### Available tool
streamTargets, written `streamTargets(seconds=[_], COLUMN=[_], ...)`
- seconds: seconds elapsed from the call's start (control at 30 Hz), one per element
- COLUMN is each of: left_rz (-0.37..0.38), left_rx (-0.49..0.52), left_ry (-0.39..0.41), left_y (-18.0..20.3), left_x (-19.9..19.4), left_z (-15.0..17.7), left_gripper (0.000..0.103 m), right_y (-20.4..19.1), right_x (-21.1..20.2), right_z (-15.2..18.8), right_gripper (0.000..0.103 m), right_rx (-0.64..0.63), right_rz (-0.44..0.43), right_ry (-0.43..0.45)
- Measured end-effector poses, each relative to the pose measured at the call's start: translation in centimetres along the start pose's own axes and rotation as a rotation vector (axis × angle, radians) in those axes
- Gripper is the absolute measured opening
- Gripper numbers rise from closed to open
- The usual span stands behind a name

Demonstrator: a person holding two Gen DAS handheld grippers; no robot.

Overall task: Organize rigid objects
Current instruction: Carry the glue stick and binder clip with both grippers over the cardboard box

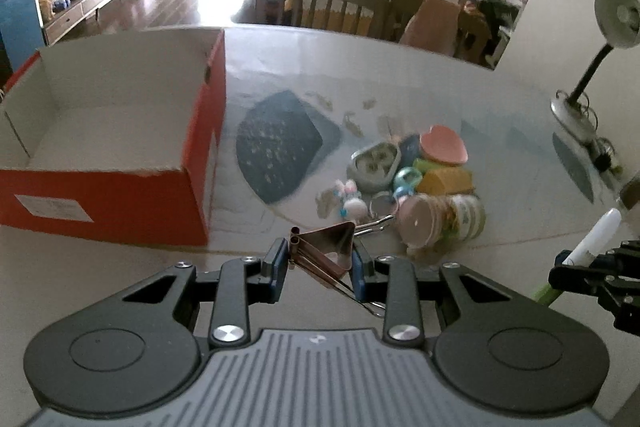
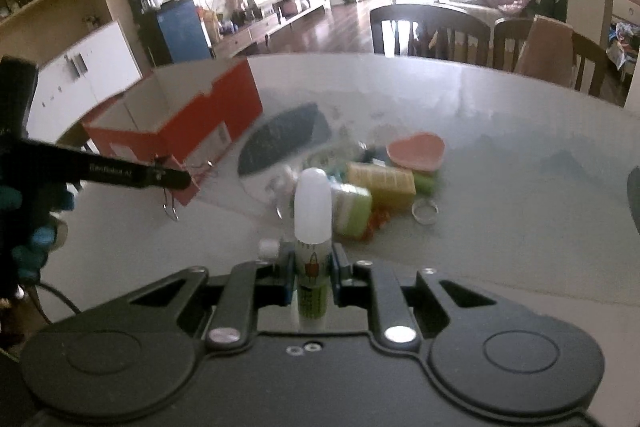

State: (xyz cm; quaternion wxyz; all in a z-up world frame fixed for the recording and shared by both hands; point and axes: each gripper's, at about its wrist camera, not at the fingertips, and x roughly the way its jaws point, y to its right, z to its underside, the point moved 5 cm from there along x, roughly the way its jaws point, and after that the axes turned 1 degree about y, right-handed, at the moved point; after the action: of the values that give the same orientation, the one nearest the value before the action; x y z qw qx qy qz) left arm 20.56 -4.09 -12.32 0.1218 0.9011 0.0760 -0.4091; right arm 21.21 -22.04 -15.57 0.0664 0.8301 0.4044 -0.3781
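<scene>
Orange cardboard box (image 1: 120, 131) stands open on the pale table (image 1: 400, 75), its white label (image 1: 52, 207) too blurred to read. Right gripper (image 2: 313, 277) is clamped on a white-capped glue stick (image 2: 313, 227) with unreadable green print; left gripper (image 1: 320, 263) pinches a copper binder clip (image 1: 326, 245) above the tabletop.

Left hand-held gripper (image 1: 320, 263): blue pads clamped on a rose-gold binder clip (image 1: 326, 245), lifted clear of the counter (image 1: 460, 99).
Clip: tilted, one wire handle trailing back toward the camera.
Box (image 1: 120, 147): orange cardboard, open top, at left on the counter.
Pile: pink heart dish (image 1: 443, 149), yellow block (image 1: 447, 181), pink-lidded jar (image 1: 440, 221) lying on its side, close together.
Right edge: the right hand-held gripper (image 1: 576, 273) closed on a white-capped tube (image 1: 596, 237).
Lamp (image 1: 588, 67): far right.
</scene>
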Motion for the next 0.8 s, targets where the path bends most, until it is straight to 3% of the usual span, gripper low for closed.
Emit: streamTargets(seconds=[0.37, 0.8], left_rz=[-0.003, -0.001], left_rx=[0.01, 0.032], left_ry=[0.06, 0.083], left_y=[-3.7, -12.8], left_x=[-3.7, -6.7], left_z=[-3.4, -8.0], left_gripper=[0.031, 0.031], right_y=[-4.0, -11.7], right_x=[0.1, 4.4], right_z=[-5.5, -12.8], right_gripper=[0.017, 0.017], right_rx=[0.015, 0.043], right_rz=[-0.029, -0.047], right_ry=[0.054, 0.084])
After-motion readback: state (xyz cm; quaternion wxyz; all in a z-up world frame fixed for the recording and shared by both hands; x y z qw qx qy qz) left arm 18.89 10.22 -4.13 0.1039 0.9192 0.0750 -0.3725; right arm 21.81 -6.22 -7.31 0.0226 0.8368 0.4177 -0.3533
